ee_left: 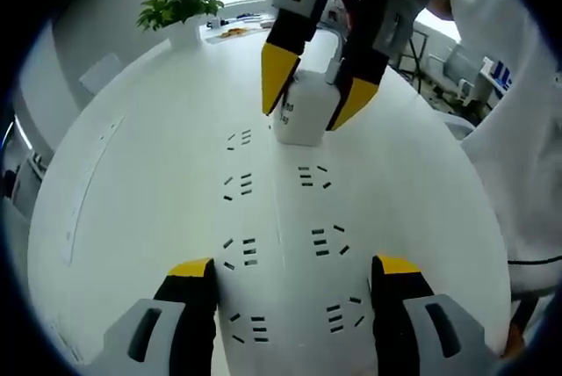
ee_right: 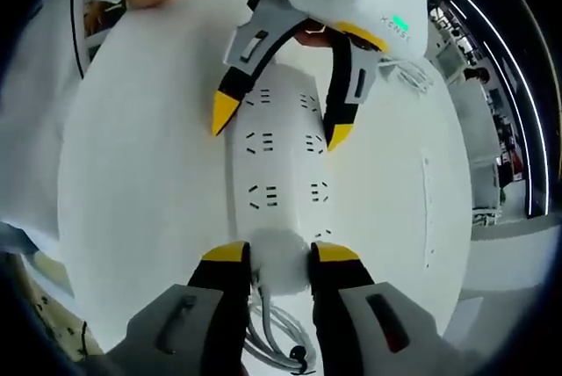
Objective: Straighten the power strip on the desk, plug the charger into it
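Charger (ee_right: 279, 257) between right gripper's (ee_right: 279, 253) jaws, cable end cut off below.

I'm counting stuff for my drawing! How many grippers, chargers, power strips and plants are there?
Grippers: 2, the left gripper and the right gripper
Chargers: 1, the charger
Power strips: 1, the power strip
Plants: 1, the plant
Total: 5

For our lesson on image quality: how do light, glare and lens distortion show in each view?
Left gripper view: bright window glare washes out the top, fisheye bends the desk into a dome, power strip sockets sharp. Right gripper view: even light, soft shadows, the charger between the right gripper jaws looks blurred.
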